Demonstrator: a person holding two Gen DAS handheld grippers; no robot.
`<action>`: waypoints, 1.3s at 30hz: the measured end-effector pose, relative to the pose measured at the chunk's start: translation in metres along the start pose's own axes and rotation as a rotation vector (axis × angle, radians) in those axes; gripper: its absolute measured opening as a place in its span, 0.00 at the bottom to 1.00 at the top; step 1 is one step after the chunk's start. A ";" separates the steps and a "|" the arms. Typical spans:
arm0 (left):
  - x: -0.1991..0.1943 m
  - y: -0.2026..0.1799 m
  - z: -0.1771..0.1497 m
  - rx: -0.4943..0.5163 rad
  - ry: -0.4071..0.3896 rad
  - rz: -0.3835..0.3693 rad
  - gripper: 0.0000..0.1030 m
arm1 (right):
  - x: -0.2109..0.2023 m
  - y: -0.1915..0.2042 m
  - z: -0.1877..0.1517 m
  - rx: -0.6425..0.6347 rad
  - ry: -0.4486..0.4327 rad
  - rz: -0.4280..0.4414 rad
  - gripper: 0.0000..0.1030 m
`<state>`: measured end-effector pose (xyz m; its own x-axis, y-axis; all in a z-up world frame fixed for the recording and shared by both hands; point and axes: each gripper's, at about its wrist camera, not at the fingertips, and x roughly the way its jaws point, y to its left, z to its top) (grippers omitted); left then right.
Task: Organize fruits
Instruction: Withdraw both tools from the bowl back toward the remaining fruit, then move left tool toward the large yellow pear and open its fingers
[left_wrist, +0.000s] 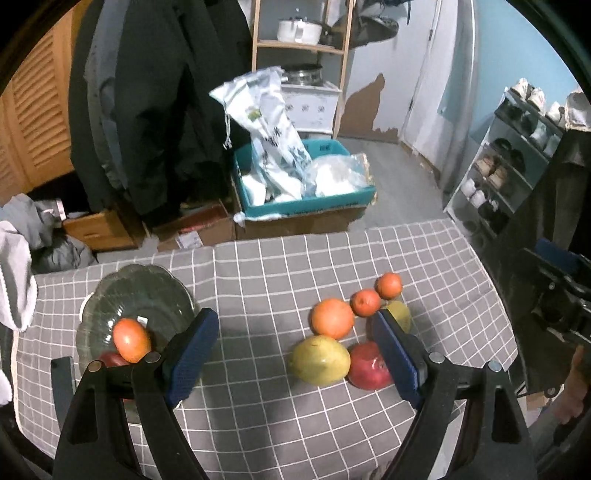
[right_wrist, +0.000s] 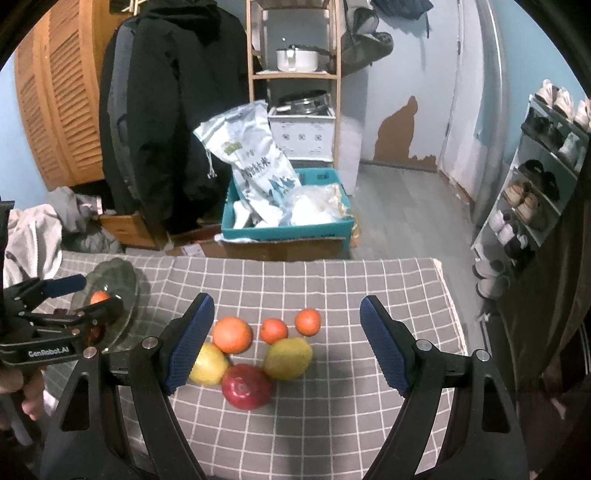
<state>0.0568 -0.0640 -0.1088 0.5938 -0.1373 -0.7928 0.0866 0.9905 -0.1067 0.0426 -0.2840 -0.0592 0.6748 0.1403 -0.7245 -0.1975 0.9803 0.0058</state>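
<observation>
A glass plate (left_wrist: 147, 291) sits at the table's left and holds an orange fruit (left_wrist: 131, 339) and a red one under it (left_wrist: 110, 359). A loose group lies on the grey checked cloth: a big orange (left_wrist: 331, 318), two small oranges (left_wrist: 365, 302) (left_wrist: 388, 285), two yellow-green fruits (left_wrist: 319, 360) (left_wrist: 400, 314) and a red apple (left_wrist: 367, 365). My left gripper (left_wrist: 295, 347) is open and empty between the plate and the group. My right gripper (right_wrist: 286, 339) is open and empty above the group, over the red apple (right_wrist: 246, 386) and big orange (right_wrist: 232, 334). The plate also shows in the right wrist view (right_wrist: 122, 277).
The table's far edge (right_wrist: 295, 260) drops to the floor, where a teal box (right_wrist: 284, 230) with bags stands on cardboard. A shoe rack (right_wrist: 535, 192) stands at the right, a coat (right_wrist: 166, 110) and wooden shelf (right_wrist: 295, 74) behind. Clothes (right_wrist: 29, 236) lie at the left.
</observation>
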 end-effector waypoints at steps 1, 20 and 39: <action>0.005 -0.001 -0.001 0.003 0.010 0.001 0.84 | 0.002 -0.001 -0.001 0.002 0.008 0.000 0.80; 0.105 -0.012 -0.035 0.035 0.230 0.012 0.84 | 0.083 -0.016 -0.042 0.059 0.236 -0.012 0.80; 0.154 -0.015 -0.056 0.015 0.348 -0.039 0.84 | 0.108 -0.024 -0.061 0.083 0.316 -0.024 0.80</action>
<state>0.1017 -0.0995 -0.2628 0.2818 -0.1622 -0.9457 0.1167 0.9841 -0.1341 0.0769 -0.3005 -0.1795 0.4222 0.0799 -0.9030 -0.1170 0.9926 0.0331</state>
